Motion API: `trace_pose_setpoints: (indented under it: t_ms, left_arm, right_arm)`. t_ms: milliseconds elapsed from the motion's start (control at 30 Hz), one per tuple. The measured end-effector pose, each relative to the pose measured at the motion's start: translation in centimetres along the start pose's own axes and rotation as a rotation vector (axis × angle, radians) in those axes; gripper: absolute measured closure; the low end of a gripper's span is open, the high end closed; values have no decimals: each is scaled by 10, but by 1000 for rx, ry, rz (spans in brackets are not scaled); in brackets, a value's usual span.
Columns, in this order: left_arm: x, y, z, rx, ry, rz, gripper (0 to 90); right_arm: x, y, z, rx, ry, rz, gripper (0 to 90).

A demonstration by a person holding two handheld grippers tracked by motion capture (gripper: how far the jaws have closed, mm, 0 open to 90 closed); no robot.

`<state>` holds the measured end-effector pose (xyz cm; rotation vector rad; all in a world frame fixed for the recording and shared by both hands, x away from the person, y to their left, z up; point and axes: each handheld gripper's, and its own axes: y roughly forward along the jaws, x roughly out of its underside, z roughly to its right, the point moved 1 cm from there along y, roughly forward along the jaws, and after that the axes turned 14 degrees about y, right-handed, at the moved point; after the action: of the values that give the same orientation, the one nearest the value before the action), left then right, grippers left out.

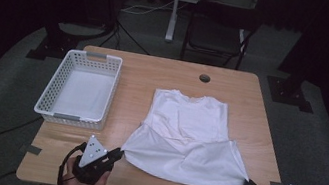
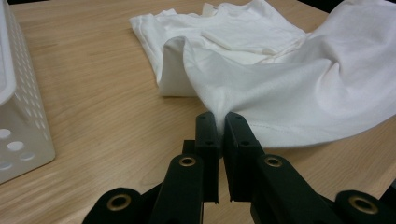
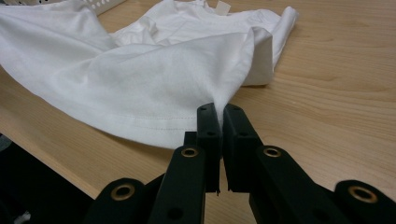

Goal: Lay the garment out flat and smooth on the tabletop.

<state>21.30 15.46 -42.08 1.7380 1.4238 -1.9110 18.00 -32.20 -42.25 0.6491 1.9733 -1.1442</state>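
Observation:
A white sleeveless shirt (image 1: 186,134) lies on the wooden table (image 1: 155,76), collar toward the far edge, its lower part lifted and pulled toward the near edge. My left gripper (image 1: 119,154) is shut on the shirt's near-left hem corner; the cloth (image 2: 261,88) runs pinched between its black jaws. My right gripper (image 1: 246,183) is shut on the near-right hem corner, with the fabric (image 3: 154,79) drawn up from its closed jaws. The hem sags in a curve between the two grips.
A white perforated plastic basket (image 1: 79,87) stands at the table's left, its wall (image 2: 18,116) close beside my left gripper. A dark round hole (image 1: 204,78) sits near the table's far edge. A chair (image 1: 218,30) stands beyond the table.

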Motion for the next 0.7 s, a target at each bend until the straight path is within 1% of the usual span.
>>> trace_pose_setpoints:
  t_ms: [100,200,433,533,700]
  left_arm:
    - [-1,-3,2,0,4,5,860]
    - [-3,-9,4,-1,6,25,860]
    - [-6,-18,5,-12,16,36,860]
    - [-6,-20,6,-12,17,40,859]
    - [-6,-20,7,-9,19,41,858]
  right_arm:
    - [-1,-4,-3,-4,-7,5,858]
    - [-1,-8,-5,-5,-15,9,854]
    - [-1,-14,-7,-1,-23,13,853]
    - [0,-16,-7,0,-20,17,854]
    - [-1,-19,-10,2,-33,22,854]
